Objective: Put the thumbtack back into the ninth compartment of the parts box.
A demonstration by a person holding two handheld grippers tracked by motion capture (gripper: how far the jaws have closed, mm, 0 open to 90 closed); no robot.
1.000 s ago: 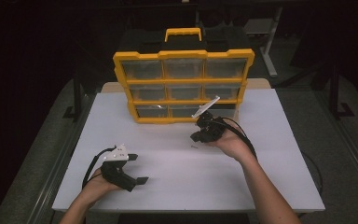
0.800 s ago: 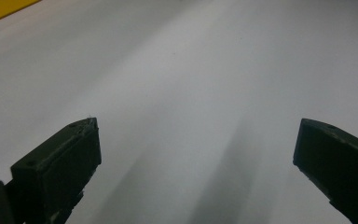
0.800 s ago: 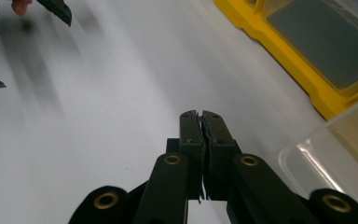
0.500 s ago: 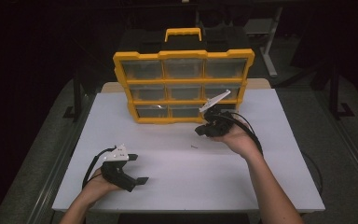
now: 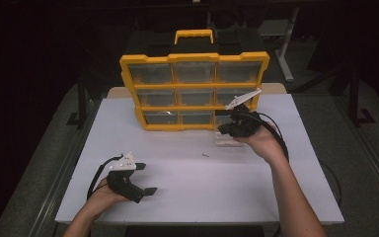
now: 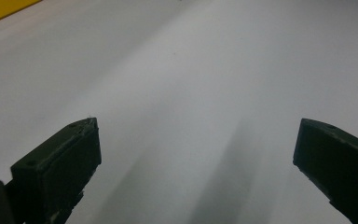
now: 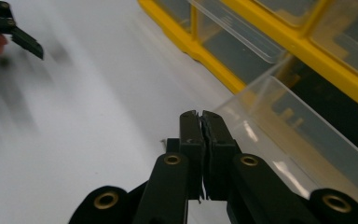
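Note:
A yellow organizer case (image 5: 128, 79) with clear drawers stands upright at the back of the white table (image 5: 276, 197). One clear drawer (image 5: 225, 139) is pulled out at the case's lower right and rests on the table; it is also in the right gripper view (image 7: 289, 140). My right gripper (image 5: 223, 129) hovers just above that drawer, its jaws shut (image 7: 200, 115), and I see nothing between them. A tiny dark screw (image 5: 205, 155) lies on the table nearby. My left gripper (image 5: 145, 178) rests near the front left with its jaws wide open (image 6: 196, 140) over bare table.
The case has a yellow handle (image 5: 193, 35) on top. A cable (image 5: 281, 143) loops from the right gripper around the wrist. The left gripper appears far off in the right gripper view (image 7: 9, 28). The surroundings beyond the table are dark.
The right gripper has lifted and moved to the right, closer to the case's lower right corner, still shut. The left gripper has stayed where it was.

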